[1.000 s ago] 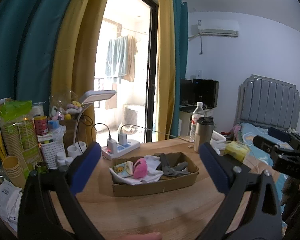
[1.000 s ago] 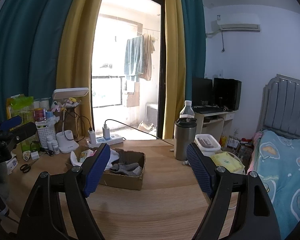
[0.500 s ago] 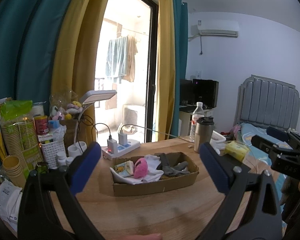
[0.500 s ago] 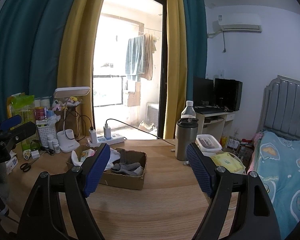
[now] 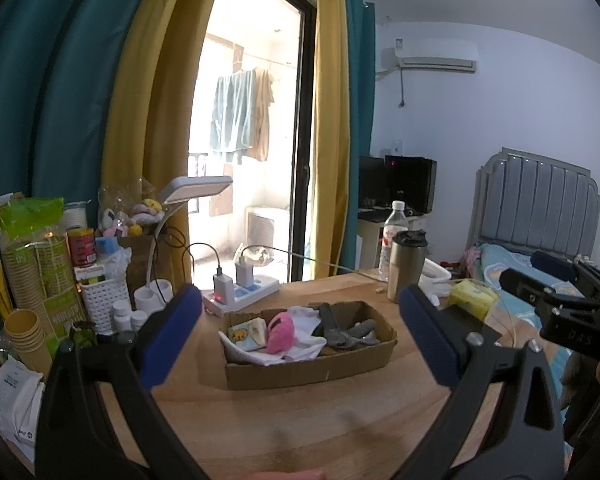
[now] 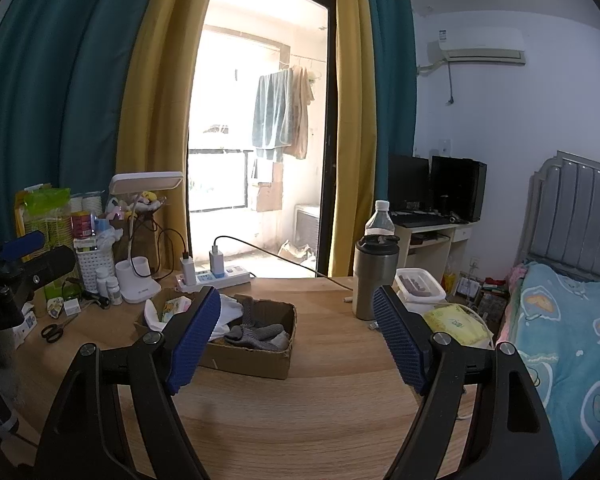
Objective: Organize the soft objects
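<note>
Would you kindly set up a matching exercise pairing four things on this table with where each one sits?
Things:
1. pink soft item
2. grey socks
3. steel tumbler
4. scissors

Places:
A. standing upright on the table, right of the box, in front of the water bottle
B. lying on the table left of the box
C. in the right part of the cardboard box
D. in the box beside the white cloth, left of the grey things

Pairs: 1-D, 2-C, 3-A, 4-B
</note>
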`<state>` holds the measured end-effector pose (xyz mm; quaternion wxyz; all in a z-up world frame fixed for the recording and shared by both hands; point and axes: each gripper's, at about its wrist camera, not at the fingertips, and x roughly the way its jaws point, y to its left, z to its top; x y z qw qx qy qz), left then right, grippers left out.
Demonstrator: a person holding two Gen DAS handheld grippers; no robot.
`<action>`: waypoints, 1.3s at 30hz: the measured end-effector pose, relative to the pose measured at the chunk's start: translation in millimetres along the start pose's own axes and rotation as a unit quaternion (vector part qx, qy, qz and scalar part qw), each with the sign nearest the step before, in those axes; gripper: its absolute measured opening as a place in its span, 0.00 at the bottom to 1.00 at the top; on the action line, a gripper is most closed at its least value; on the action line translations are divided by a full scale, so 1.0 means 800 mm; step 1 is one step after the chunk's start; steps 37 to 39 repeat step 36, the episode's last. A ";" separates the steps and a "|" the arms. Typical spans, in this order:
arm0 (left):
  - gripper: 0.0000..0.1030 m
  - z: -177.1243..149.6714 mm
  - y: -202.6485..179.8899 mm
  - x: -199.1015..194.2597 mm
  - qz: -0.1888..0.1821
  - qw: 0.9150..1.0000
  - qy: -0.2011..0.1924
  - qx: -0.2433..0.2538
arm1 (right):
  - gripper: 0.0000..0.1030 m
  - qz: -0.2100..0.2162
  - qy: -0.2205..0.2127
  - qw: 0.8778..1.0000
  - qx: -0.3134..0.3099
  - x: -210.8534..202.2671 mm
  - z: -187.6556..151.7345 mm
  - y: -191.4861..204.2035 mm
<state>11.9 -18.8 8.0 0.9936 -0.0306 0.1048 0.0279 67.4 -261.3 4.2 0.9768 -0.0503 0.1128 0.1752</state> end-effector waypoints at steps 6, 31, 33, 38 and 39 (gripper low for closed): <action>0.97 -0.002 -0.003 0.001 -0.004 1.000 0.000 0.001 | 0.79 0.000 0.001 1.000 0.000 0.000 0.000 0.000; 0.97 -0.006 -0.005 -0.001 -0.005 1.000 0.003 0.000 | 0.79 0.005 0.002 1.000 -0.003 0.002 0.000 0.009; 0.97 -0.008 -0.006 0.000 -0.010 1.000 0.005 -0.001 | 0.79 0.005 0.002 1.000 -0.005 0.003 -0.001 0.011; 0.97 -0.011 -0.010 0.008 -0.022 1.000 0.013 0.003 | 0.79 0.005 0.002 1.000 -0.005 0.004 -0.001 0.012; 0.97 -0.011 -0.010 0.008 -0.022 1.000 0.013 0.003 | 0.79 0.005 0.002 1.000 -0.005 0.004 -0.001 0.012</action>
